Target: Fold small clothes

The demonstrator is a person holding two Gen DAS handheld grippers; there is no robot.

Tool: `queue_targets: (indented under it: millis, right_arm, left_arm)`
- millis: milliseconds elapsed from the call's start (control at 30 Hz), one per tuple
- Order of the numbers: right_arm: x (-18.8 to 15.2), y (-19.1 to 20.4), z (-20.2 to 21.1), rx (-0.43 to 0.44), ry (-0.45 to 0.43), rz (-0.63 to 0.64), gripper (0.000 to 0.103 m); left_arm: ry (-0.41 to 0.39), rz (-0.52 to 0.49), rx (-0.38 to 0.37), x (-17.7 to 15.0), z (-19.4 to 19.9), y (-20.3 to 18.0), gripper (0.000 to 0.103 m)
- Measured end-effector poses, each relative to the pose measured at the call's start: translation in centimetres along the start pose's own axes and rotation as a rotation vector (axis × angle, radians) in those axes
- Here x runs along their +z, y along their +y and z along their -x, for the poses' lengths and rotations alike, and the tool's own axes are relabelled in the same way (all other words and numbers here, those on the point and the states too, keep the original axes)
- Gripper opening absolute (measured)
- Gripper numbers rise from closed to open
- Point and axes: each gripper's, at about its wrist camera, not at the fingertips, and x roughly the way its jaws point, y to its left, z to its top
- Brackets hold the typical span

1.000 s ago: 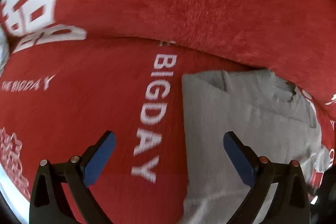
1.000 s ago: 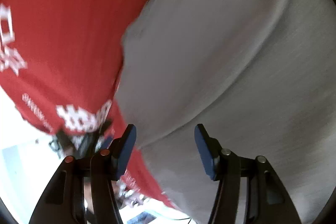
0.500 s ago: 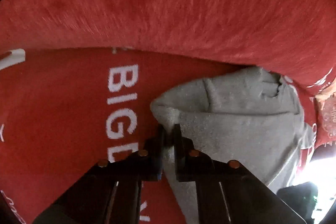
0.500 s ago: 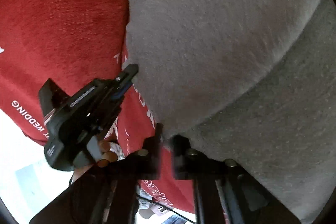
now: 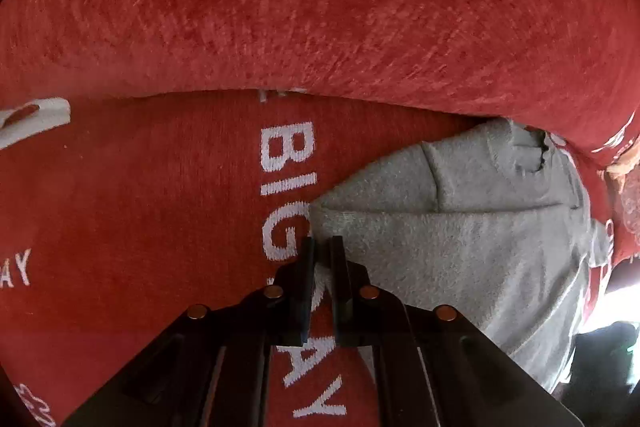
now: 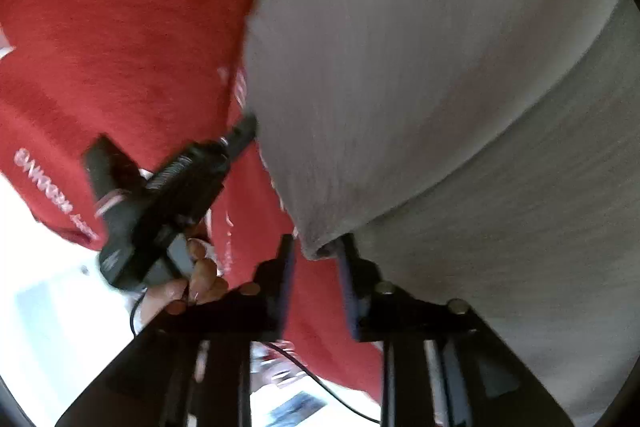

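Grey knit garment, soft, light and limp, lies ahead of both tools on a red printed blanket. Left tool pinches its folded edge; right tool, jaws slightly parted, straddles a hem corner, the likeliest hold.

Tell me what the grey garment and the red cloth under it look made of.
Grey garment: soft knit, probably cotton fleece or jersey; matte, fuzzy nap, limp rounded folds.
Red cloth: short-pile plush or velvety weave, going by its brushed streaks; the white lettering looks woven or printed in, which I cannot tell.
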Motion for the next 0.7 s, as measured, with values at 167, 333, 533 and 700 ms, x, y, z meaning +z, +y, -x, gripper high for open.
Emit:
queue_targets:
  millis: [167,333,533,700]
  right_arm:
    - [4.6,-3.8,12.3,-0.221,-0.302,0.005,0.038]
    - [8.4,-9.9,18.9,-0.271,-0.444,-0.187,0.038]
    - [11.0,-6.3,18.8,-0.319,-0.453,-0.032,0.008]
    - [12.7,-4.7,18.5,-0.416,-0.457,0.089,0.008]
  left_arm:
    - [-0.006,0.001,0.026,0.3,-0.3,-1.1,0.009]
    - [-0.014,0.026,0.037,0.2,-0.3,-1.0,0.009]
    - [-0.020,0.028,0.065,-0.1,0.4,-0.4,0.009]
    - [-0.024,0.019,0.117,0.0,-0.1,-1.1,0.009]
